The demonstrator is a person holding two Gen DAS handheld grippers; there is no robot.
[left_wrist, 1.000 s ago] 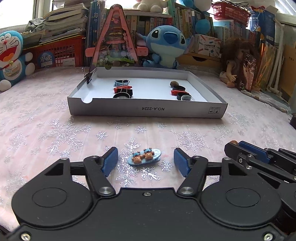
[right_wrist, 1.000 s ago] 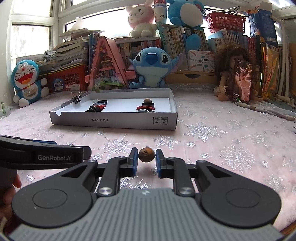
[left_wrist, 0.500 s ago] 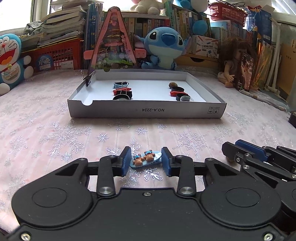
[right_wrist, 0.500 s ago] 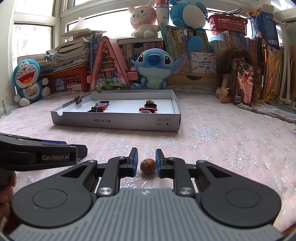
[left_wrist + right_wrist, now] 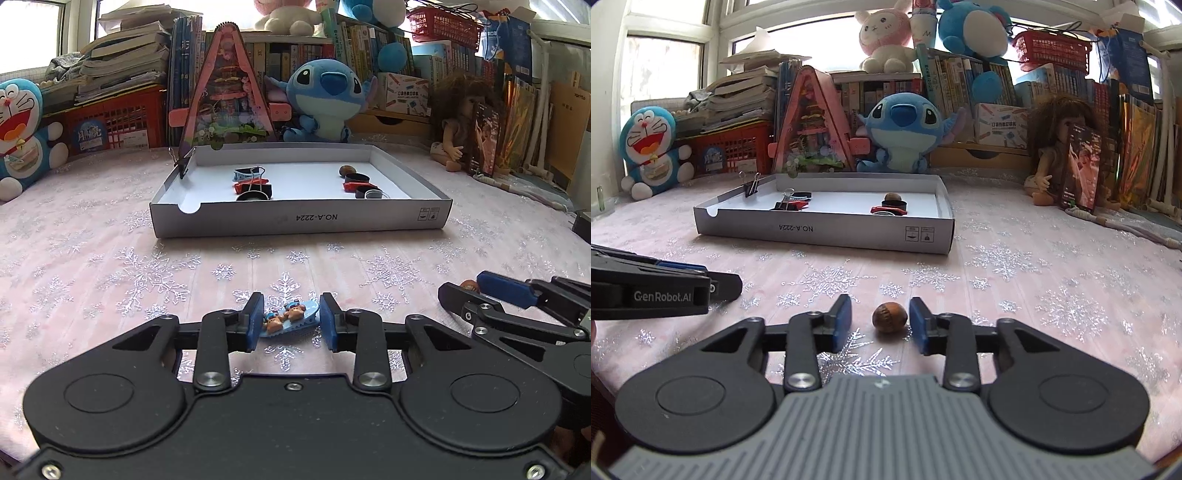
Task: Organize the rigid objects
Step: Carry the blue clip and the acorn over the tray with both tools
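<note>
Left gripper (image 5: 290, 321) clamped narrow on blue hair clip (image 5: 290, 318), the one with two small bears; pads on either end, clip tilted, low over pink snowflake cloth (image 5: 110, 266). Judged a fair grip but lengthwise, so liable to pivot if lifted fast.

Right gripper (image 5: 880, 319) jaws just been opening, standing half-wide. Brown nut (image 5: 889, 317) between them, resting on cloth, nearer the right-hand pad, apparently not pressed by either. Judged released, or grip being reset.

White cardboard tray (image 5: 295, 221) well ahead of both grippers. Inside: binder clips (image 5: 253, 184) and coloured clips grouped left; a second nut (image 5: 347, 170), dark rings and red piece grouped right. One more binder clip (image 5: 750, 186) pinched on the left rim.

Sorting read as like-with-like: clip to left group, nut to right.

For the step in hand: lift clip straight up, slowly, clear of front wall before carrying forward; set down beside left group, not on it. For the nut: centre it between pads before closing, squeeze across its middle, since round and likely to roll or squirt out. Keep grippers from crossing.
</note>
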